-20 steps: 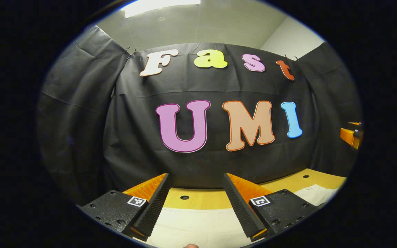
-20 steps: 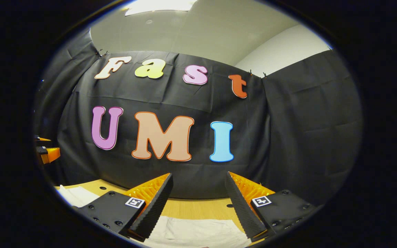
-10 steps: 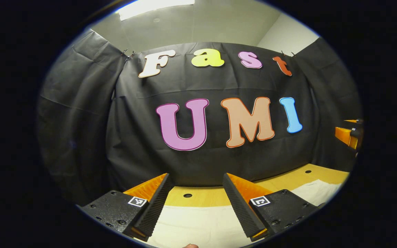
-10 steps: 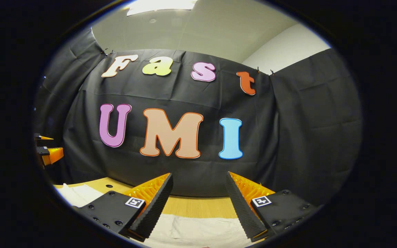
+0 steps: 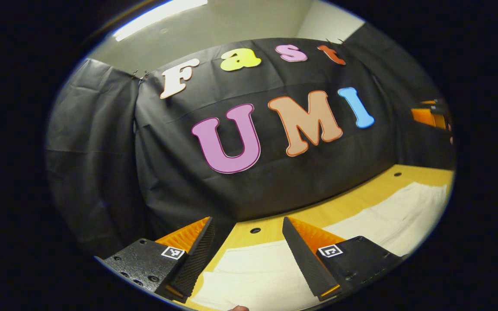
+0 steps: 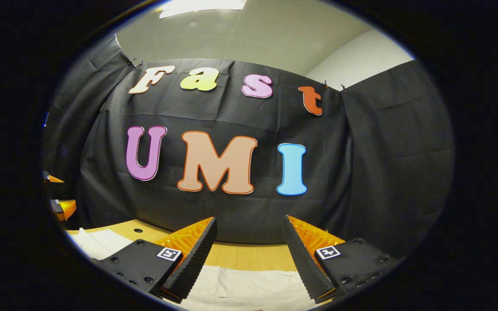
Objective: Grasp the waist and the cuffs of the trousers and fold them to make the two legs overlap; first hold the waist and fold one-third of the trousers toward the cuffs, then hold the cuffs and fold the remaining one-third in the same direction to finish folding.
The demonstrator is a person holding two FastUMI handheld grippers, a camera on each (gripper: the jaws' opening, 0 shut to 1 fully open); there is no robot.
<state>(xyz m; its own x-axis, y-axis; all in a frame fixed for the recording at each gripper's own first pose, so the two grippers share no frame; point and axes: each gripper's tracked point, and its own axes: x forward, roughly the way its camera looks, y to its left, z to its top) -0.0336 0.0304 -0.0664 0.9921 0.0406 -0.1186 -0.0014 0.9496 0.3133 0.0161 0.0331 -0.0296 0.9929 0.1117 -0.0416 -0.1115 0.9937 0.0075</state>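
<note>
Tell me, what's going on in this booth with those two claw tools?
A person holds a two-finger gripper in each hand over a wooden table where pale trousers lie spread flat. The job is to fold them in thirds. At this moment nothing is gripped: the left gripper and the right gripper both hang open above the cloth, fingers apart. The left gripper view looks tilted. The right gripper also shows at the far edge of the left gripper view.

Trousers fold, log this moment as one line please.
left gripper: open, above cream fabric trousers | right gripper: open, above trousers | wooden table | grasp not yet made
</note>
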